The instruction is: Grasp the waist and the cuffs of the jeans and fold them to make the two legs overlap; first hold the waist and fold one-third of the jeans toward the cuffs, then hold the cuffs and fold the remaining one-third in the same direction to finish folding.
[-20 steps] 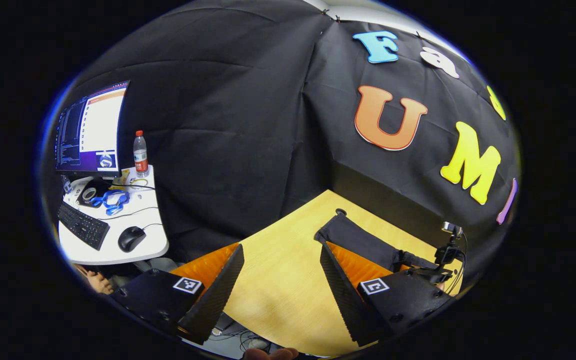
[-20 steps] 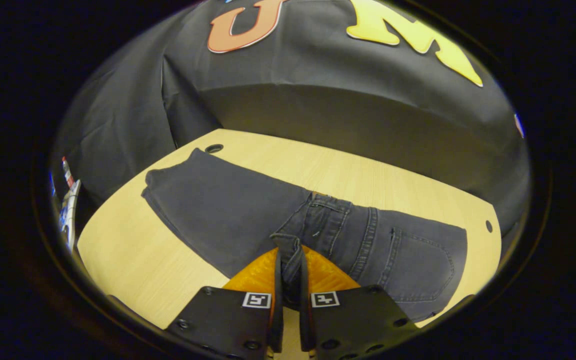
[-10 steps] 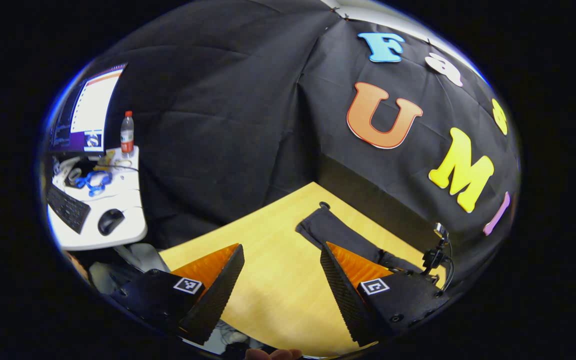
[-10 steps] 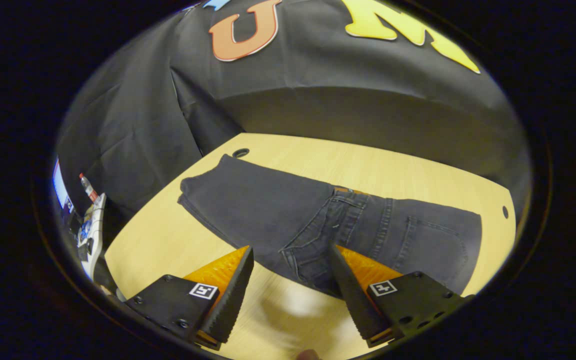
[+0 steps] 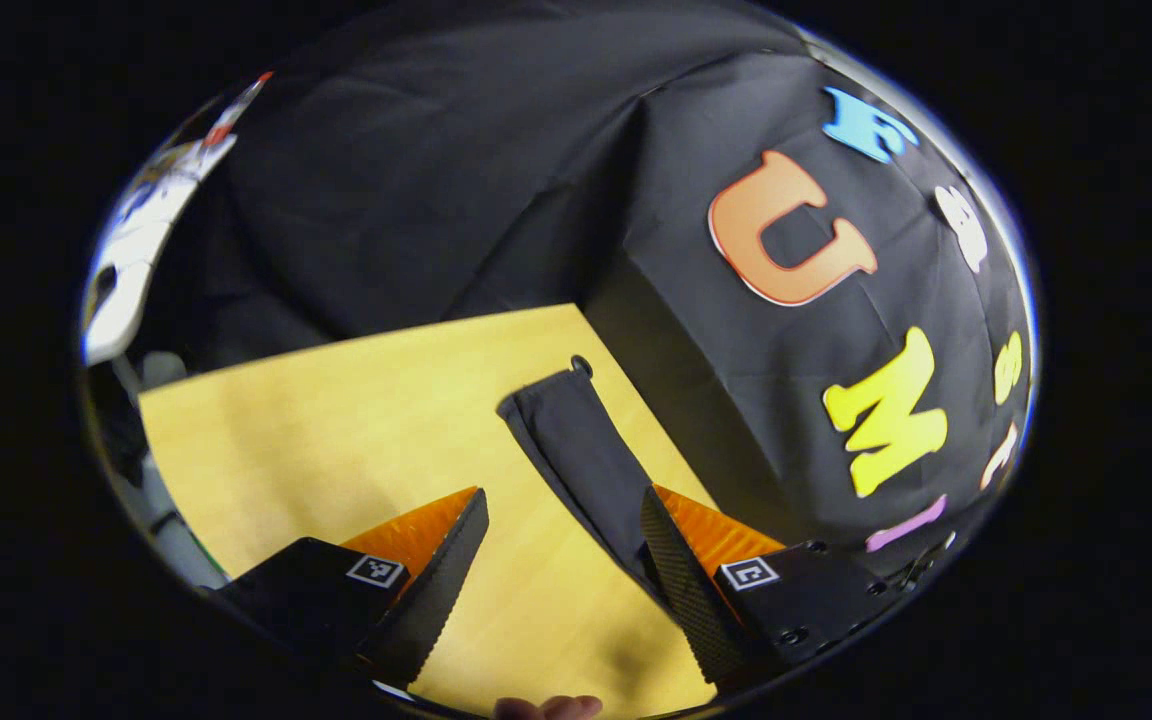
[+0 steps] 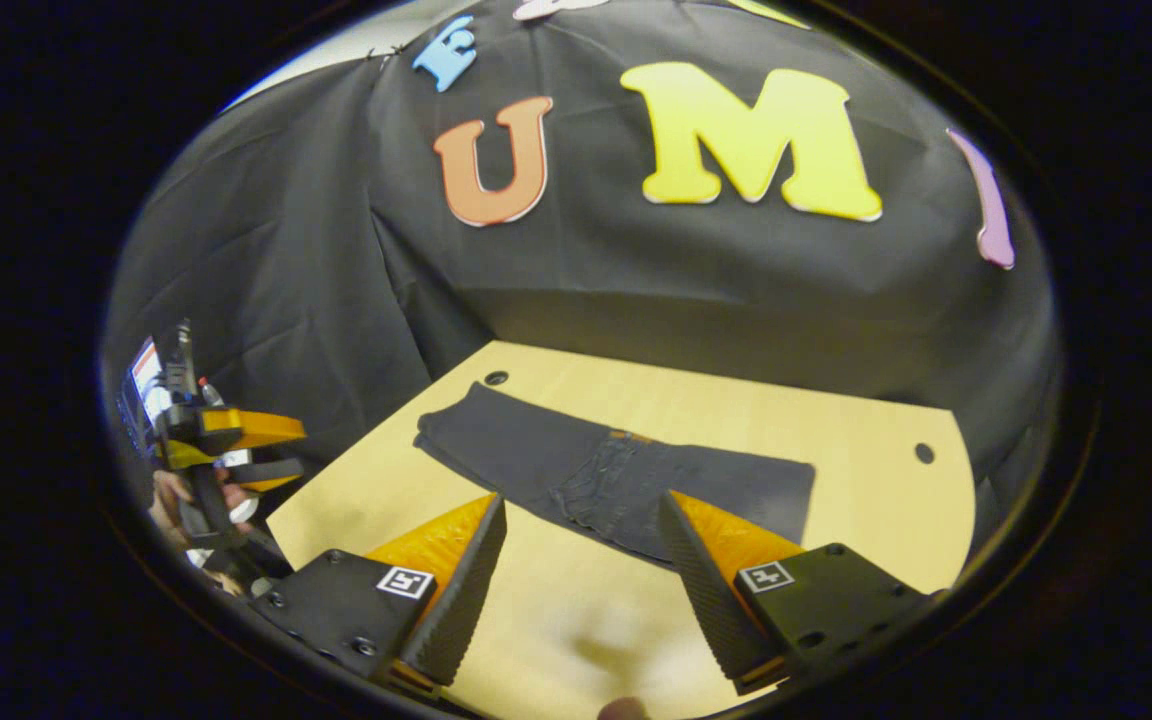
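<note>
Dark denim jeans [image 6: 616,475] lie flat on the pale wooden table [image 6: 866,480], at 12 o'clock beyond the right gripper [image 6: 581,580]; both it and the left gripper [image 5: 561,580] gape wide, empty.

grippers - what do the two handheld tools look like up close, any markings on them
Each tool, left and right, has two wedge-shaped fingers with ridged inner faces, mounted on black blocks with visible screws. Each block carries a small square black-and-white tag. In the right gripper view, the left tool shows farther off with a black body.
</note>
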Tool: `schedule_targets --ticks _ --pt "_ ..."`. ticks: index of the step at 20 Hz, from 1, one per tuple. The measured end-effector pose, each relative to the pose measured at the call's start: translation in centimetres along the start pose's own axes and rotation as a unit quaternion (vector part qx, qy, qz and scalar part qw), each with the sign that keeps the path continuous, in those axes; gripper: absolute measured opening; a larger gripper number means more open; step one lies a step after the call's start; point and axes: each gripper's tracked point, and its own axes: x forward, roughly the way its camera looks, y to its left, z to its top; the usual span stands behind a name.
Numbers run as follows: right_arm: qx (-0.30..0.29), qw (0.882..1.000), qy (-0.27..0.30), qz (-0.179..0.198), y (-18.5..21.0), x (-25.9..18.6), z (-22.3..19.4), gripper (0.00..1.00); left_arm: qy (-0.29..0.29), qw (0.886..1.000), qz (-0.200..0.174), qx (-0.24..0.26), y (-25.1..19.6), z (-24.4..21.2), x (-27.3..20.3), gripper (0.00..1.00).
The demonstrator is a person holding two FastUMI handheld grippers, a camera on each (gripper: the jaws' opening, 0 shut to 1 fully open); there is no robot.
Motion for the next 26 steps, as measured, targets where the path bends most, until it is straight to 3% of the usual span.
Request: schedule_targets --ticks 4,8,15,21,26 --pt "0.003 0.999 -0.005 -0.046 -4.2 -5.2 -0.1 0.94 0.039 0.993 0.002 -0.111 0.9 -0.3 6.5 0.99" --pt "0.047 0.994 0.040 -0.092 -9.1 -7.6 -3.5 0.95 0.052 0.979 0.006 -0.195 1.0 1.0 11.9 0.99" --pt "0.065 0.983 0.076 -0.156 -15.2 -10.8 -6.0 0.95 0.070 0.982 0.075 -0.160 5.1 1.1 18.4 0.99" --pt "0.089 0.979 0.080 -0.165 -16.7 -10.2 -6.0 0.95 0.067 0.982 0.084 -0.153 4.6 2.2 21.5 0.98" --pt "0.085 0.977 0.100 -0.166 -16.7 -9.5 -7.3 0.95 0.064 0.982 0.067 -0.163 4.0 2.5 22.9 0.98"
